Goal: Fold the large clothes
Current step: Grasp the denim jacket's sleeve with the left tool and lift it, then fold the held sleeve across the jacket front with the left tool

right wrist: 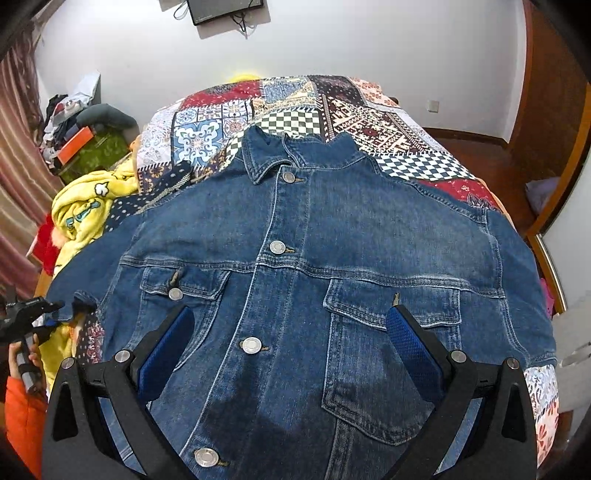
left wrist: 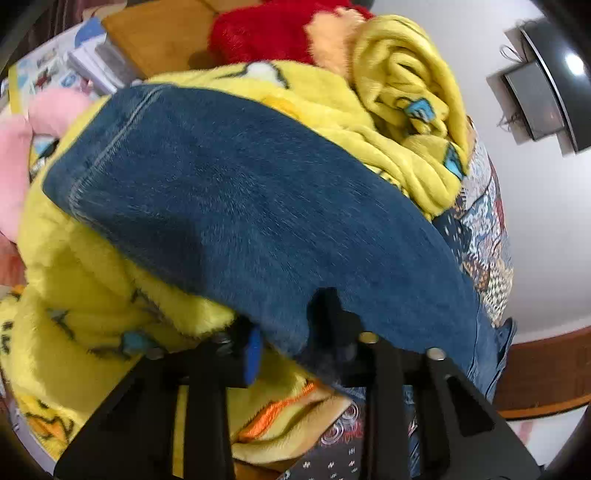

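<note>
A blue denim jacket (right wrist: pixel 295 280) lies front side up and buttoned on the patchwork bedspread (right wrist: pixel 369 114), collar at the far end. My right gripper (right wrist: pixel 290 325) is open and empty, hovering over the jacket's chest between the two pockets. My left gripper (left wrist: pixel 291 347) is shut on the cuff end of the jacket's sleeve (left wrist: pixel 229 206), which stretches away over a yellow fleece blanket (left wrist: pixel 88 295). The left gripper also shows at the left edge of the right wrist view (right wrist: pixel 55 308), at the sleeve end.
The yellow fleece blanket (right wrist: pixel 85 206) lies bunched along the bed's left side. Red (left wrist: pixel 266 29) and pink (left wrist: pixel 22 147) plush things lie beyond it. A cluttered corner (right wrist: pixel 81 144) stands left of the bed. A wooden bed frame (right wrist: pixel 546 258) runs along the right.
</note>
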A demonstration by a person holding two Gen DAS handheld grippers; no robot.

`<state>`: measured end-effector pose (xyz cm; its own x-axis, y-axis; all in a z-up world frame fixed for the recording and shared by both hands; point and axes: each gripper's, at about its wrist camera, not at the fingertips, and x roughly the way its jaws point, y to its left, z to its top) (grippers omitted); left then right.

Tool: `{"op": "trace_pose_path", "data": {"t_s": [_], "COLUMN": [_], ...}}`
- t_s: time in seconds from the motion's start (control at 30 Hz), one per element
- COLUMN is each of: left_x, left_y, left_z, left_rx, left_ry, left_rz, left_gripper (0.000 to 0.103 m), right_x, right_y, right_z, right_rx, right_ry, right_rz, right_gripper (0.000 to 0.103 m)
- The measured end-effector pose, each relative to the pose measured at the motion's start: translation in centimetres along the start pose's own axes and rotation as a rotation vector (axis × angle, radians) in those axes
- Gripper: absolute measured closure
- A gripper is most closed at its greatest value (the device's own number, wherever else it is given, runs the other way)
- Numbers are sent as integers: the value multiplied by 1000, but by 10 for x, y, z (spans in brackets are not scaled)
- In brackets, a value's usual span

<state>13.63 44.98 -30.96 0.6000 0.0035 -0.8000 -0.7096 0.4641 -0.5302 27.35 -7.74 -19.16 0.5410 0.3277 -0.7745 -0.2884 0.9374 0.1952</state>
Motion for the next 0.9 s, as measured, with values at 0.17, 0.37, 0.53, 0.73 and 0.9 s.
{"op": "trace_pose_path", "data": {"t_s": [0.17,0.37,0.53,0.73,0.9], "left_x": [-32,-78,-100,-109,-98], "left_y": [-25,-81,-154,-246,-332], "left_z": [-12,-18,-25,-54,-109], "left_rx": [117,305,454,608,749], "left_ry": [-58,-199,-269,-292,-246], "left_rz": [48,106,66,-56,-207], "left_gripper": [92,95,98,98,99], "right_x": [-9,-20,-33,-45,-53], "right_y": [-4,-16,-34,-60,-82], "right_z": [-2,-6,-5,-3,4], "right_rx": [0,36,82,131,148], "right_ry": [-14,-30,-58,-73,-94], "right_rz": [0,21,38,59,46], "right_gripper": [0,0,0,0,0]}}
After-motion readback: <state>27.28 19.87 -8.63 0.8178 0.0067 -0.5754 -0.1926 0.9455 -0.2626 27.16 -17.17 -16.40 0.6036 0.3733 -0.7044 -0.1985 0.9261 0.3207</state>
